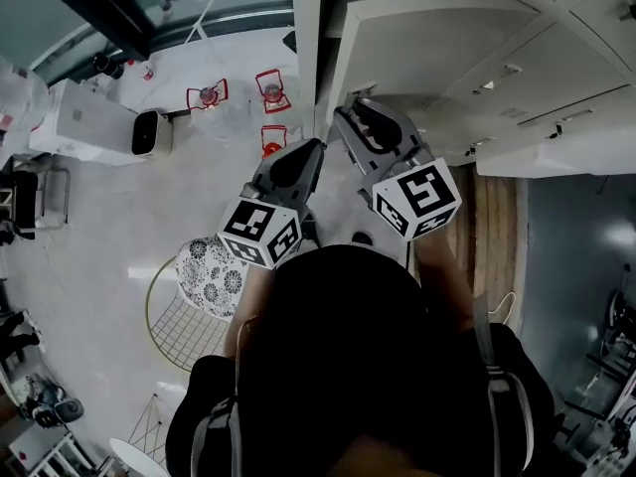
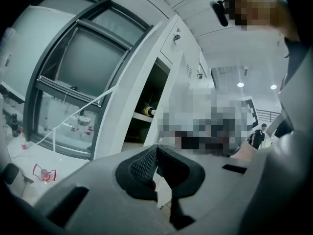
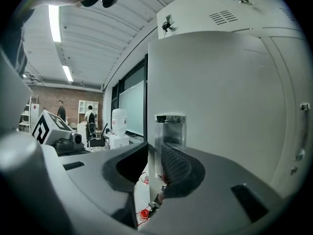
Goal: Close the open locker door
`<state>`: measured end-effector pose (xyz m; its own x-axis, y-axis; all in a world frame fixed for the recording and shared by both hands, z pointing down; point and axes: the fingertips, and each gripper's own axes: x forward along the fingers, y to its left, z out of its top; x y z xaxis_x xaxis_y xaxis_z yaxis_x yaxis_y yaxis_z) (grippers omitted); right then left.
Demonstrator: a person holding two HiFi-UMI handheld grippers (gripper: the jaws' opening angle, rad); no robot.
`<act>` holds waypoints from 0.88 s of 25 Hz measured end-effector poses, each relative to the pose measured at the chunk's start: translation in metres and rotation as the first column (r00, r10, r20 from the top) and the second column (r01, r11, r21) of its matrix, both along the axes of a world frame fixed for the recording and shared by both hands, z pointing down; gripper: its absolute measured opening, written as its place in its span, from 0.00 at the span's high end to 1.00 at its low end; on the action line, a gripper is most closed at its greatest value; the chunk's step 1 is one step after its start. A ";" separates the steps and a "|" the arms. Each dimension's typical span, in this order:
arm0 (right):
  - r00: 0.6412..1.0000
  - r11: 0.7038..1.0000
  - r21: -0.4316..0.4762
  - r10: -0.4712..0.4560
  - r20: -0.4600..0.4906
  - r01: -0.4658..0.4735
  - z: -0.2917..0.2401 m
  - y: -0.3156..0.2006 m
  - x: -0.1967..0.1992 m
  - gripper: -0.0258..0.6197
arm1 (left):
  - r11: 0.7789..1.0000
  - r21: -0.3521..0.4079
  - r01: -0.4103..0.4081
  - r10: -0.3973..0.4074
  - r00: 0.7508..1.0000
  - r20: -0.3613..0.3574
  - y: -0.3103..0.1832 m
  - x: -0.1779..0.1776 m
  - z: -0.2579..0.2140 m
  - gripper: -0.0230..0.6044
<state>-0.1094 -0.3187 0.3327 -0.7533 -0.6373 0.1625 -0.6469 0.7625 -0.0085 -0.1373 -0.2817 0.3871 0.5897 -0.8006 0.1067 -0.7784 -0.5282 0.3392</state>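
Observation:
The open locker door point(image 1: 437, 48) is a pale grey panel that swings out from the locker bank. In the right gripper view the door point(image 3: 215, 97) fills the right side, with a metal latch plate point(image 3: 169, 129) on its free edge. My right gripper point(image 1: 356, 107) point(image 3: 154, 160) straddles that edge, one jaw on each face, its pads pressed on the door by the plate. My left gripper point(image 1: 303, 157) point(image 2: 157, 168) hangs beside it in free air, shut with nothing held. The left gripper view looks into the open compartment point(image 2: 144, 102), where a bottle point(image 2: 148, 111) lies on a shelf.
Closed lockers point(image 1: 556, 87) run to the right. Below on the floor stand red wire objects point(image 1: 271, 89), a white appliance point(image 1: 149, 132) and a wire chair with a patterned cushion point(image 1: 209, 271). A window frame point(image 2: 73, 82) is left of the lockers. People point(image 3: 60, 110) stand far off.

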 end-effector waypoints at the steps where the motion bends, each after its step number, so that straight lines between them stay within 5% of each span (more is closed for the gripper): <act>1: 1.000 1.000 0.001 0.013 -0.003 -0.013 0.000 -0.002 -0.001 0.84 | 1.000 0.001 -0.019 0.019 1.000 0.001 -0.002 0.000 0.001 0.94; 9: 0.997 0.997 0.006 0.075 0.002 -0.075 -0.001 -0.018 -0.007 0.84 | 0.993 0.009 -0.114 0.114 0.994 0.009 -0.019 -0.008 0.001 0.93; 22: 0.989 0.990 -0.005 0.141 0.030 -0.141 0.000 -0.048 -0.012 0.84 | 0.991 0.014 -0.132 0.132 0.991 0.004 -0.032 -0.023 0.002 0.94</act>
<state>-0.1216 -0.3671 0.3325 -0.6602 -0.7373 0.1432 -0.7477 0.6633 -0.0317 -0.1600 -0.3133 0.3887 0.6901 -0.7172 0.0972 -0.7024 -0.6313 0.3289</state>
